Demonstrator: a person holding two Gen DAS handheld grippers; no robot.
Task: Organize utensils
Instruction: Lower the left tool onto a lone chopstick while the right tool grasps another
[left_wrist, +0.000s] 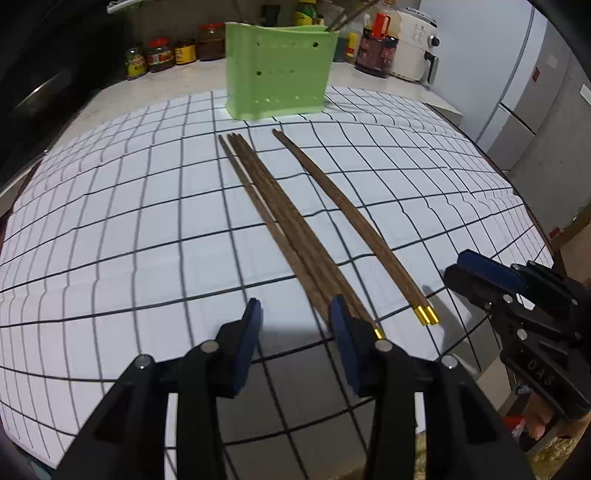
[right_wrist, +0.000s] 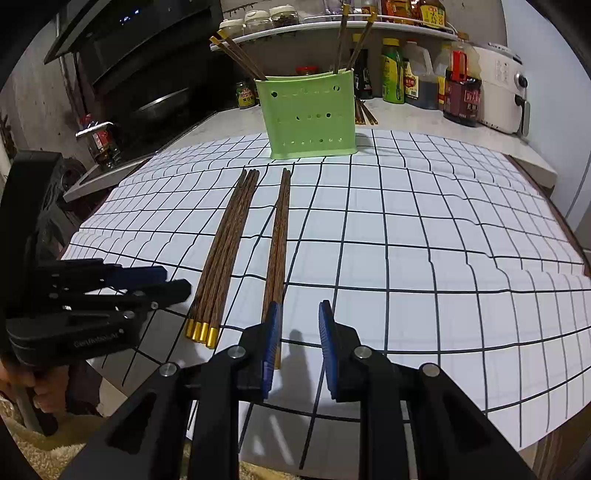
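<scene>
On the white grid mat (right_wrist: 443, 240) lie a bundle of several brown chopsticks (right_wrist: 225, 251) and, to its right, a pair of chopsticks (right_wrist: 279, 236), gold ends toward me. My right gripper (right_wrist: 299, 319) hovers low over the mat's near edge, open. The pair's gold ends are hidden behind its left finger and nothing sits between the jaws. My left gripper (left_wrist: 295, 314) is open over bare mat, with the bundle (left_wrist: 280, 214) passing behind its right finger. The pair (left_wrist: 354, 221) lies between both grippers. The green holder (right_wrist: 308, 114) stands behind, with chopsticks in it.
Jars and sauce bottles (right_wrist: 461, 96) line the counter behind the holder, with a white air fryer (right_wrist: 498, 96) at right. More chopsticks (right_wrist: 364, 110) lie behind the holder. A stove and hood (right_wrist: 147, 55) are at the left, a fridge (left_wrist: 528, 92) at the right.
</scene>
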